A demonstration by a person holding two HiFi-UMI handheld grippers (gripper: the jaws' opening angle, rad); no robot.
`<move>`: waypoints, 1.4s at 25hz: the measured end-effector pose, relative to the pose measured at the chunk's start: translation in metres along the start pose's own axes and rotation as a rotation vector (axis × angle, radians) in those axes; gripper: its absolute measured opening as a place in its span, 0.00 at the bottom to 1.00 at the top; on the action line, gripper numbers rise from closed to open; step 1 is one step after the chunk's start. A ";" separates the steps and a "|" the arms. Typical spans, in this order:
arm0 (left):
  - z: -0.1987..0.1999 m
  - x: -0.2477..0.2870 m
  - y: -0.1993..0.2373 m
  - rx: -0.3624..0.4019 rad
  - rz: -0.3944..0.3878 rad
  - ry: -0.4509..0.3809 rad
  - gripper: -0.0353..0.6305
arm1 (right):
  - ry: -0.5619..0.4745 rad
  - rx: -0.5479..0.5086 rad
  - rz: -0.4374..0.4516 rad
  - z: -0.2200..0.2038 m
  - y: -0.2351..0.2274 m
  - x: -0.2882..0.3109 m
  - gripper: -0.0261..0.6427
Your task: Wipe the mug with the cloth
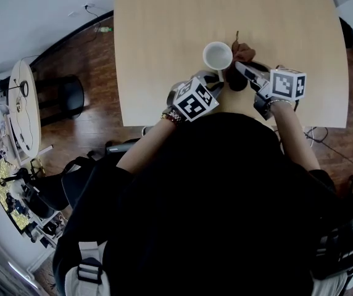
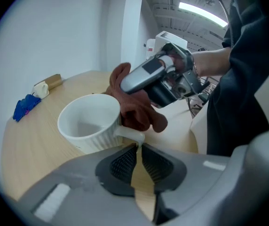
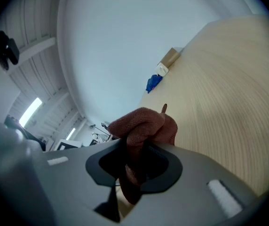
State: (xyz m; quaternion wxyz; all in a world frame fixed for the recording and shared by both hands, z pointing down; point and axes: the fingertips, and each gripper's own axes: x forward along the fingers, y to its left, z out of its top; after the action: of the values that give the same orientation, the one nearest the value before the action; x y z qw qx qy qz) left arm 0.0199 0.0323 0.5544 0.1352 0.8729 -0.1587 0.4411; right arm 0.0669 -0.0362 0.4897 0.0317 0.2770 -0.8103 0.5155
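The left tongs (image 2: 138,147) had their jaws drawn almost together, only a thin slit showing between the pads, and their very tips seemed to nip the lower end of the handle (image 2: 130,134) of the mug (image 2: 90,124). The right tongs (image 3: 137,149) were clamped tight on a bunched fold of the cloth (image 3: 144,124), which bulged out past the jaws in a brown lump. From the left gripper view that lump lay against the mug's outer wall just above the handle, touching it near the rim. The mug stood upright and empty on the table (image 1: 164,29), toward the person's side and between the two tongs. The weak point, I judged, was the left hold: with so little of the handle caught, a firm push from the cloth could twist the mug out of the tips or tilt it over. The cloth could fail too, since only one fold sat between the pads and dragging it round the ribbed wall might pull it free. If the lump shifted aside, the hard body of the right tongs could knock the china.
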 end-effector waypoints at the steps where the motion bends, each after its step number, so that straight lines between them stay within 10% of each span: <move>1: 0.000 0.000 0.000 -0.003 -0.002 -0.002 0.12 | -0.015 0.028 -0.004 0.001 0.003 -0.005 0.15; 18: 0.015 0.012 0.004 -0.011 -0.020 -0.016 0.12 | -0.132 -0.116 -0.048 -0.001 -0.004 0.014 0.15; 25: 0.017 0.014 0.007 -0.031 -0.016 -0.035 0.11 | 0.025 -0.160 -0.149 -0.032 -0.034 0.033 0.15; 35: 0.020 0.014 0.007 -0.018 -0.011 -0.078 0.12 | 0.223 -0.481 -0.355 -0.042 -0.052 0.032 0.16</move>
State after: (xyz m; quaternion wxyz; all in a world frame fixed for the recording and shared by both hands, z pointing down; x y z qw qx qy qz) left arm 0.0399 0.0163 0.5553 0.1392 0.8890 -0.1627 0.4047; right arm 0.0556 -0.0303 0.5626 0.2743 0.3403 -0.8396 0.3225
